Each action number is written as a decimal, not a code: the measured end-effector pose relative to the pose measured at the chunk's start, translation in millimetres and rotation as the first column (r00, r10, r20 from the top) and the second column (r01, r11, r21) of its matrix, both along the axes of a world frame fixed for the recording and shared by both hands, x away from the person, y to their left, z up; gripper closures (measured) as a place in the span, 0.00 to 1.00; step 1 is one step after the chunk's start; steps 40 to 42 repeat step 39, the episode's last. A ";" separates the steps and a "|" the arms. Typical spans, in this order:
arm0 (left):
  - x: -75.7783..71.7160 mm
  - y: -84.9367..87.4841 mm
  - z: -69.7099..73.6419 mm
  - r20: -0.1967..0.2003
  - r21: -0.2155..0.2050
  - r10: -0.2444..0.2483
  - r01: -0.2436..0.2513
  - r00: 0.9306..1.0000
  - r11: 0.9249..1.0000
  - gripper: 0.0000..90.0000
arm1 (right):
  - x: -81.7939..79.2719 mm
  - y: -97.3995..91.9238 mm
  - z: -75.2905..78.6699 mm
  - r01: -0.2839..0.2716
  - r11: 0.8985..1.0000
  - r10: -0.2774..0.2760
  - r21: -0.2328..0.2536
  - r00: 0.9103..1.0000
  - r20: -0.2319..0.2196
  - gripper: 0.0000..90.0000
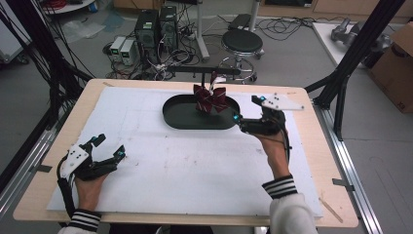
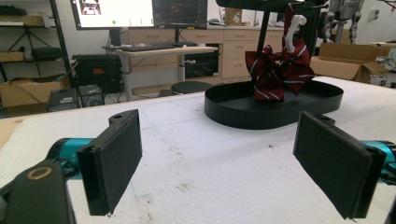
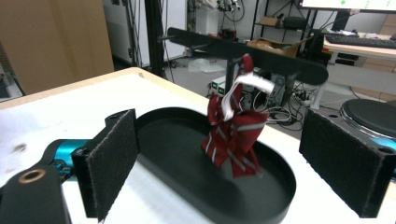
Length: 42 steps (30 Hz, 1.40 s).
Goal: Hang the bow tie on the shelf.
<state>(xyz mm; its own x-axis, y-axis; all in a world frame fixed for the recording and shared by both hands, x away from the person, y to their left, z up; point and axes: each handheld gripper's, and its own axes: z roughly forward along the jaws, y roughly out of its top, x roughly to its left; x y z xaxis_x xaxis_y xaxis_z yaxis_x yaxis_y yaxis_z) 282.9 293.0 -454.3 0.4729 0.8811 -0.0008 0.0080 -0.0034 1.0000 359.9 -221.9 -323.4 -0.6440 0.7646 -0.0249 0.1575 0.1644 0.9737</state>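
A dark red bow tie [image 1: 209, 98] with white stripes hangs by a white strap [image 3: 243, 88] from the black crossbar [image 3: 247, 53] of a small stand. Its lower end reaches down into a black oval tray [image 1: 181, 119] at the table's far middle. My right gripper [image 1: 247, 108] is open just right of the tray, and its pads [image 3: 114, 158] frame the bow tie [image 3: 233, 135] from a short distance. My left gripper [image 1: 110, 146] rests open near the front left, far from the tray [image 2: 243, 119], with nothing between its pads [image 2: 114, 156].
A white sheet [image 1: 195, 161] covers most of the wooden table [image 1: 44, 190]. Beyond the far edge stand a black stool [image 1: 242, 43], computer towers [image 1: 156, 27] and loose cables. A cardboard box [image 1: 397, 58] sits on the floor at the right.
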 end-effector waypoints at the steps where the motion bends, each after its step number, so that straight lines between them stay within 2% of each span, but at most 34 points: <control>1: 0.0 -0.2 0.1 0.000 0.000 0.000 0.000 1.000 1.000 0.18 | -7.5 -2.3 -3.8 0.000 1.000 0.000 0.002 1.000 0.007 0.12; 7: 0.1 -0.8 0.1 0.001 0.002 0.000 0.000 1.000 1.000 0.18 | -45.1 -13.3 -31.6 0.039 0.999 -0.040 0.014 0.999 0.033 0.12; 10: 0.0 -0.7 0.2 0.001 0.008 0.001 -0.001 1.000 1.000 0.18 | -63.0 -14.9 -49.3 0.059 0.998 -0.061 0.033 0.996 0.059 0.13; 11: 0.0 -0.8 0.2 0.000 0.008 0.001 -0.001 1.000 1.000 0.18 | -67.6 -14.6 -55.8 0.066 0.997 -0.067 0.034 0.996 0.054 0.13; 13: -0.1 -0.8 0.2 0.000 0.009 0.003 -0.003 1.000 1.000 0.17 | -74.8 -14.1 -68.3 0.070 0.997 -0.070 0.013 0.996 0.051 0.13; 15: -0.1 -0.9 0.1 0.001 0.009 0.004 -0.004 1.000 1.000 0.18 | -79.8 -14.4 -77.9 0.066 0.998 -0.066 0.016 0.996 0.057 0.12; 23: -0.5 -1.2 0.1 0.004 0.010 0.006 -0.006 1.000 1.000 0.18 | -95.0 -19.8 -112.2 0.091 0.991 -0.098 0.096 0.992 0.078 0.12; 27: -0.6 -1.4 0.0 0.003 0.011 0.007 -0.007 1.000 1.000 0.18 | -97.1 -18.7 -121.4 0.104 0.988 -0.114 0.118 0.990 0.085 0.12; 30: -0.6 -1.4 0.0 0.003 0.012 0.008 -0.008 1.000 1.000 0.18 | -96.2 -16.0 -127.1 0.103 0.989 -0.112 0.106 0.991 0.075 0.13; 32: -0.7 -1.5 0.1 0.003 0.011 0.009 -0.009 1.000 1.000 0.18 | -96.5 -14.7 -127.8 0.104 0.990 -0.112 0.094 0.990 0.088 0.13; 37: -0.6 -1.1 0.0 0.004 0.009 0.010 -0.010 1.000 1.000 0.18 | -99.3 -15.9 -129.1 0.114 0.986 -0.126 0.119 0.987 0.099 0.13; 39: -0.8 -1.1 0.0 0.006 0.010 0.009 -0.009 1.000 1.000 0.18 | -100.2 -16.3 -129.6 0.115 0.986 -0.130 0.123 0.984 0.118 0.13; 42: -0.8 -1.1 0.0 0.006 0.010 0.009 -0.009 1.000 1.000 0.18 | -100.2 -16.3 -129.6 0.115 0.986 -0.130 0.123 0.984 0.118 0.13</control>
